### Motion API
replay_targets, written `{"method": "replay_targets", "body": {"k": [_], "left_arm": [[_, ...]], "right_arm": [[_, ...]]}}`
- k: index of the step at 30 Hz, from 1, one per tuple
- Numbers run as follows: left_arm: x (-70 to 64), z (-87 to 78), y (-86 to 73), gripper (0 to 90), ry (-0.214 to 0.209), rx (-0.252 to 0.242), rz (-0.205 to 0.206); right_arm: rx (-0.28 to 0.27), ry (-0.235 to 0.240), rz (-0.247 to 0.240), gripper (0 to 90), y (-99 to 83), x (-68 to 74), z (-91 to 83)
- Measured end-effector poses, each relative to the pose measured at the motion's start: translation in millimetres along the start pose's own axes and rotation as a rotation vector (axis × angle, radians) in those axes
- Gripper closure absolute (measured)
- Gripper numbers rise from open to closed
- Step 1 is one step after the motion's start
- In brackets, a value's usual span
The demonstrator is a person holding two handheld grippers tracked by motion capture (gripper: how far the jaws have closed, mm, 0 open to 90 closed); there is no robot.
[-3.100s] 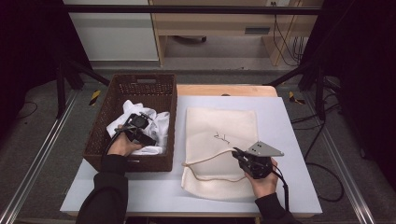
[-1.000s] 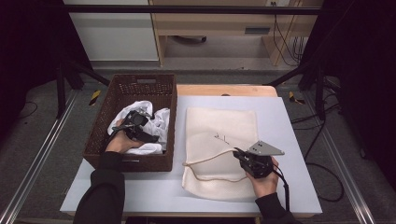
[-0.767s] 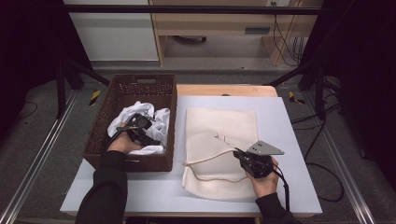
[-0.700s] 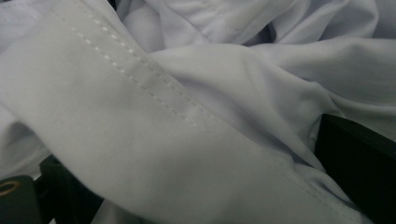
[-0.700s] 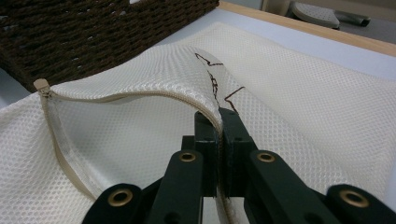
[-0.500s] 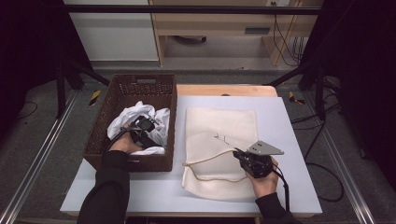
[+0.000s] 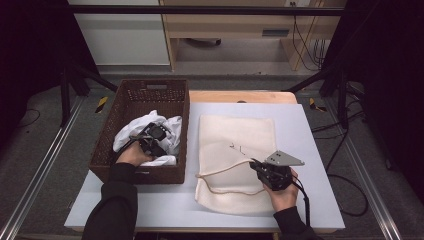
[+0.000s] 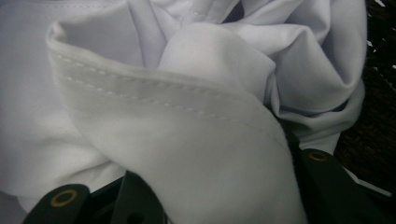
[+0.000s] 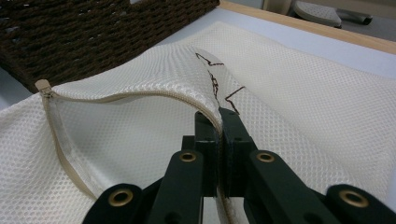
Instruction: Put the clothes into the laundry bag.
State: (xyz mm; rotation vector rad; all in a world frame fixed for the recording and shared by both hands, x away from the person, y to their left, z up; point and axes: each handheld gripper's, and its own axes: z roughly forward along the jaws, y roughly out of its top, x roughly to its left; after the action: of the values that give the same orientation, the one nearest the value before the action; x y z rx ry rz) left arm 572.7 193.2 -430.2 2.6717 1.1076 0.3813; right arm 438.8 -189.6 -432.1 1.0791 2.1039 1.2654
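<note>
The white garment (image 7: pixel 150 131) lies crumpled in the brown wicker basket (image 7: pixel 130 100), which stands on the left half of the grey table (image 7: pixel 310 150). The left gripper (image 7: pixel 155 137) is down in the basket on the garment; in the left gripper view a hemmed fold of the white cloth (image 8: pixel 187 140) runs down between the two black jaws, which stand apart on either side of it, and whether they press on the cloth cannot be told. At about three o'clock from the basket, just beside it, a cream mesh laundry bag (image 7: pixel 237 132) lies flat on the table. The right gripper (image 7: pixel 256 164), at about five o'clock from the basket, has its jaws pressed together on the zippered rim of the bag's mouth (image 9: pixel 140 95), holding that edge lifted so the opening gapes toward the basket.
</note>
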Motion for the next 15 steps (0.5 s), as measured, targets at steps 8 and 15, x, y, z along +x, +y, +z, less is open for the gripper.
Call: {"method": "replay_targets", "body": {"k": [8, 15], "left_arm": [[5.0, -21.7, -9.2, 63.7, 0.035, -0.207, -0.092], [14.9, -49.5, -22.9, 64.7, 0.109, -0.466, -0.214]], "right_arm": [[-0.001, -0.001, 0.002, 87.1, 0.0, -0.4, -0.3], [-0.001, -0.002, 0.004, 87.1, 0.1, -0.5, -0.6]]}}
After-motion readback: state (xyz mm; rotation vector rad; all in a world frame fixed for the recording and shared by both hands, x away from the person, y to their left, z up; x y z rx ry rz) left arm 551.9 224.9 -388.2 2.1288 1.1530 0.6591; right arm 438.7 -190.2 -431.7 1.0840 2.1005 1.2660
